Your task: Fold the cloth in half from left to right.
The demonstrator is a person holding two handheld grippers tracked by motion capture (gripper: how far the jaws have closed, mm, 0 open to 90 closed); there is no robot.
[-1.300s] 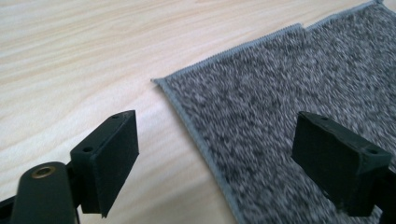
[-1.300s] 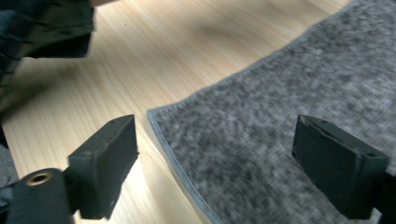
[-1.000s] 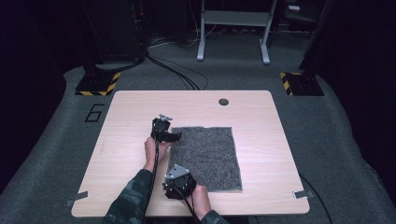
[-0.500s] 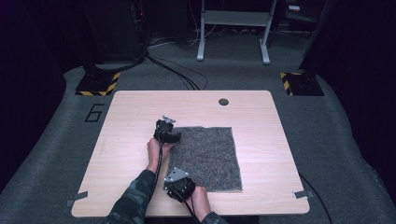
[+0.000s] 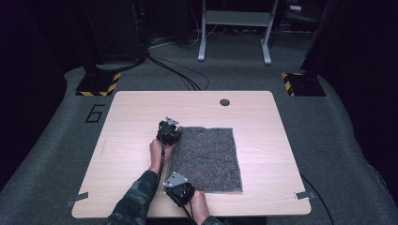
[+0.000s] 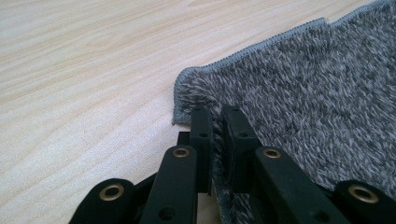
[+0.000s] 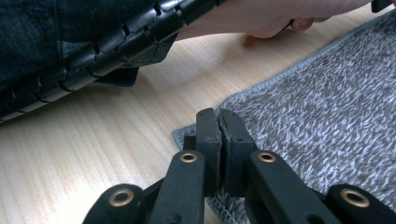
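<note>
On the table (image 5: 131,122) the grey mat (image 5: 211,157) lies flat, long axis running away from the person; left hand-held gripper (image 6: 215,122) pinches its far-left corner, right hand-held gripper (image 7: 218,126) clamps its near-left corner, both jaws just closed.

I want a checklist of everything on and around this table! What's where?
Surface: light wooden table, with a small dark round hole near its far edge.
Job's things: grey fuzzy cloth lying flat on the table, right of the middle.
Clutter: nothing seen.
Grippers: left gripper has just closed on the cloth's far left corner; right gripper has just closed on its near left corner. Cloth sits between both pairs of jaws.
Cables: black cable trails along the left forearm; more cables lie on the floor beyond the table.
Surroundings: grey carpet floor, yellow-black striped bases, a metal stand.
</note>
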